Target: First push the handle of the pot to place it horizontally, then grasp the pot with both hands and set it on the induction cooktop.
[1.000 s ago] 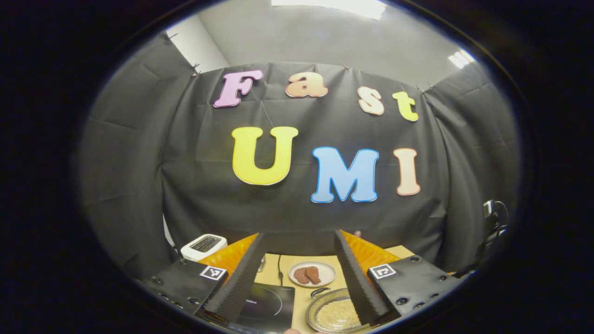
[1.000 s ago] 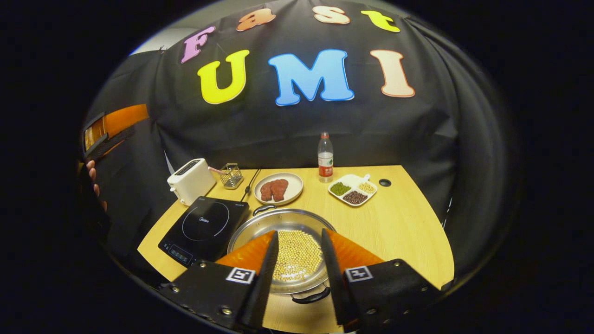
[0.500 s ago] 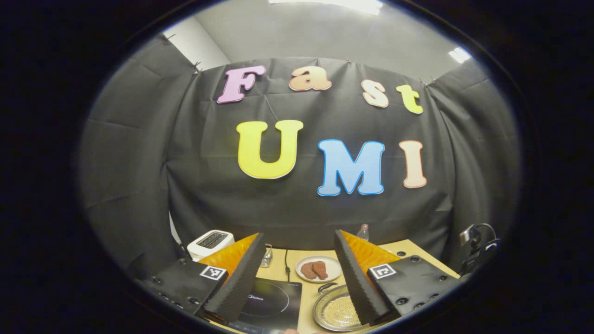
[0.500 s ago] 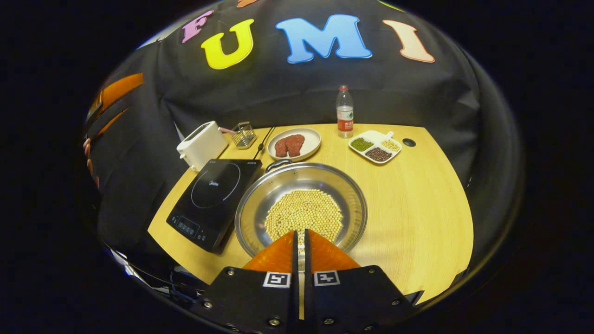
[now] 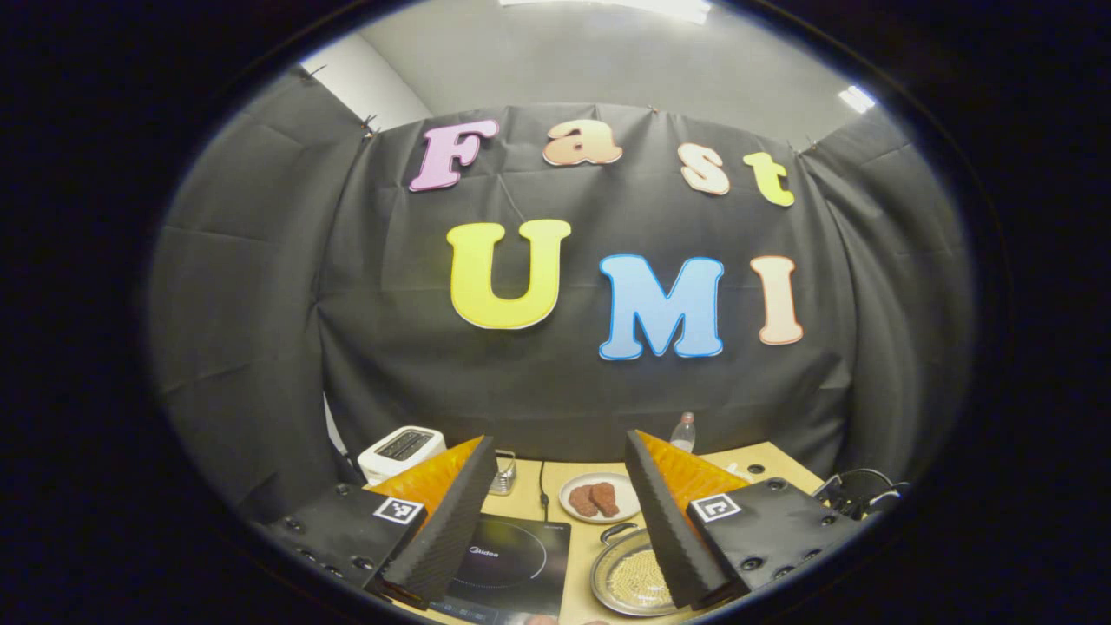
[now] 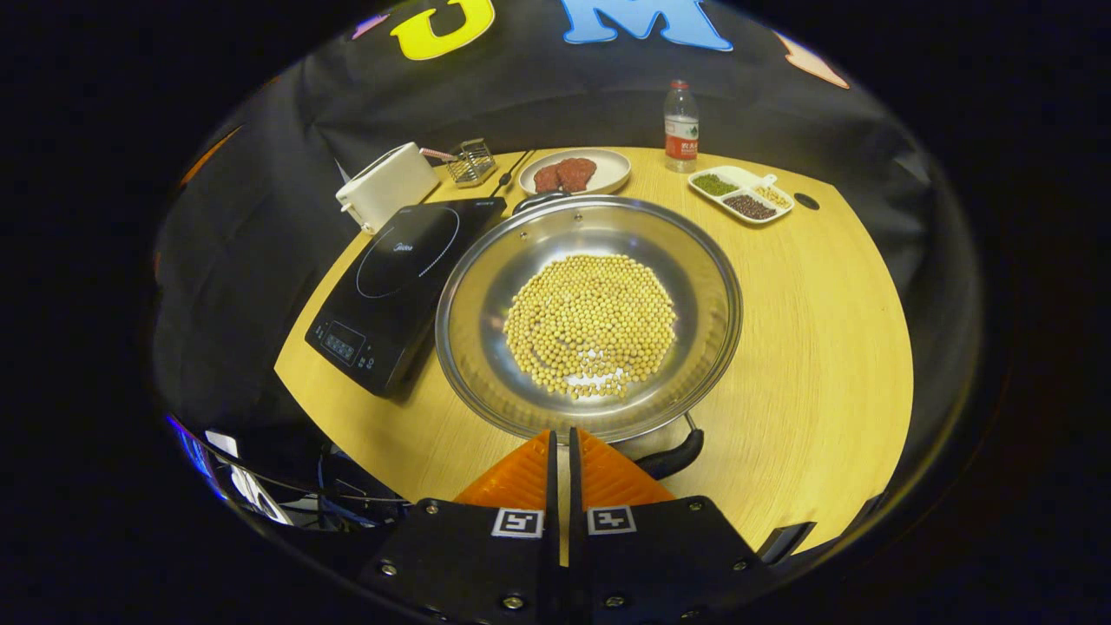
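A wide steel pot point(image 6: 486, 260) holding yellow beans stands on the wooden table point(image 6: 816, 347), just right of a black induction cooktop point(image 6: 399, 269). Its near black handle point(image 6: 668, 458) sticks out at the front edge and its far handle point(image 6: 534, 201) points to the back. My right gripper point(image 6: 561, 432) is shut with its tips just above the pot's near rim, beside the near handle. In the left gripper view, my left gripper point(image 5: 555, 443) hangs open high above the table, with the cooktop point(image 5: 512, 564) and the pot point(image 5: 629, 577) low between its fingers.
A white toaster point(image 6: 386, 184) and a small wire basket point(image 6: 473, 161) stand behind the cooktop. A plate of meat point(image 6: 573, 172), a water bottle point(image 6: 680, 126) and a divided dish of beans point(image 6: 742, 193) line the table's back. Cables hang below the table's front left edge.
My right gripper went from open to shut and dropped forward to the pot's near rim. The left gripper drifted slightly back and stays open.
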Demonstrator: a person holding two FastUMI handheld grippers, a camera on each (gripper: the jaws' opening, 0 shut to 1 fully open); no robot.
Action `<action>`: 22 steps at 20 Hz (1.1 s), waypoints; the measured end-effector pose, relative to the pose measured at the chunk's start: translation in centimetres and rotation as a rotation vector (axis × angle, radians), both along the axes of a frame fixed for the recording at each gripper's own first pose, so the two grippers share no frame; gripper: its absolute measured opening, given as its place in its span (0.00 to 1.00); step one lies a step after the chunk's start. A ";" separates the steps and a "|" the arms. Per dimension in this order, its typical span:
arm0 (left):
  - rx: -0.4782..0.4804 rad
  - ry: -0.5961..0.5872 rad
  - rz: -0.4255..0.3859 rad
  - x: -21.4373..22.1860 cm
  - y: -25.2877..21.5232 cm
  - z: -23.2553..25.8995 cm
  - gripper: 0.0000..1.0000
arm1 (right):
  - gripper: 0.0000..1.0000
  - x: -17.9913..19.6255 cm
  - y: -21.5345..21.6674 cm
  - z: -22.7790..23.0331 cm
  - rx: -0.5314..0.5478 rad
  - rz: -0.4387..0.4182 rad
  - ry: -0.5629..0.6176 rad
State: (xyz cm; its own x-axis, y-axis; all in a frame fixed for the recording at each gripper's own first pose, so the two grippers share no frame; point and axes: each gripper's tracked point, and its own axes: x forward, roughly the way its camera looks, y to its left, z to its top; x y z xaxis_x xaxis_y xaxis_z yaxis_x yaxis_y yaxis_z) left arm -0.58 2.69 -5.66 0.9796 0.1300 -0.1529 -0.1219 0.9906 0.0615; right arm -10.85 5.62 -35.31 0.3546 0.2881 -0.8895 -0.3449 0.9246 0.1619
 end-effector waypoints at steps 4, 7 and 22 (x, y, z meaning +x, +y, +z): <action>0.007 0.007 0.011 -0.7 0.1 -0.2 0.96 | 0.04 -1.4 0.0 -1.7 -0.022 0.020 0.082; 0.008 0.019 0.023 -1.4 0.4 -0.6 0.97 | 0.04 -1.7 -0.1 -3.1 -0.042 0.021 0.100; 0.029 0.044 -0.030 -0.1 -2.6 -0.5 0.96 | 0.04 -0.3 -2.8 -3.7 -0.032 -0.076 0.085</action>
State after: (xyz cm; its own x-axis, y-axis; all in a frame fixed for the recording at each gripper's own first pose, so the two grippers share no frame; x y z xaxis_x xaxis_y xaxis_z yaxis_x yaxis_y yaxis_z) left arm -0.70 0.12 -6.20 0.9756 0.1060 -0.1924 -0.0889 0.9915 0.0954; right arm -11.18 2.80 -38.99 0.2977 0.2341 -0.9255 -0.2595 0.9528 0.1576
